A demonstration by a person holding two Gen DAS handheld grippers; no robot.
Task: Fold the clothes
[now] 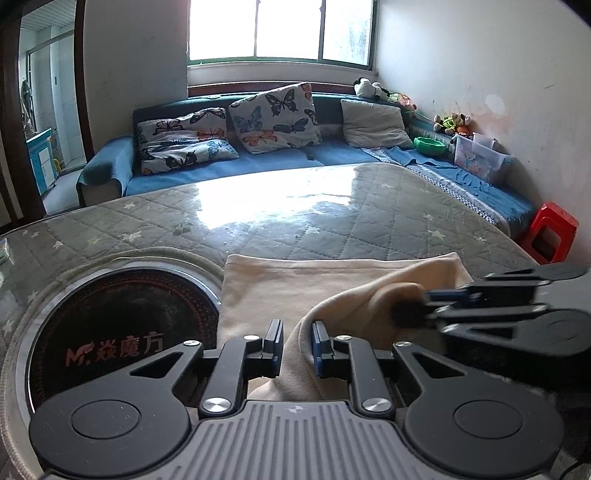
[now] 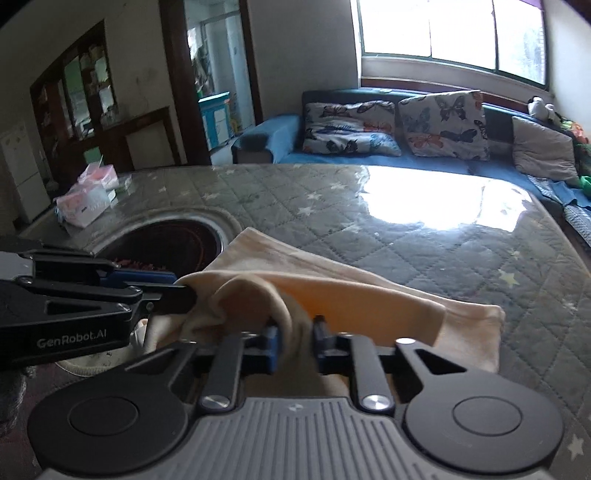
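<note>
Cream-coloured garment [image 1: 295, 280] is found lying on the near part of a quilted, star-patterned table cover [image 1: 369, 206], beside a round dark burner [image 1: 122, 332] set into the table. Its near edge is lifted off the surface and gathered into a bunched fold. The left gripper [image 1: 297, 347] is seen clenched on this raised cloth, with fabric drawn between its blue-padded fingers [image 1: 317, 347]. The right gripper [image 2: 295, 343] is likewise closed on the bunched fabric in its own view; in the left wrist view it enters from the right, and the contact point is blurred, so the exact grip there appears pinched but cannot be confirmed. The two grippers are held close together, both on the same near edge of the garment. The far part of the garment is noted flat on the cover. A tissue pack [image 2: 88, 199] is recorded at the far left of the table. A blue sofa [image 1: 258, 162] with butterfly cushions [image 1: 273, 118] is observed beyond the table, under a bright window [image 1: 280, 29]
</note>
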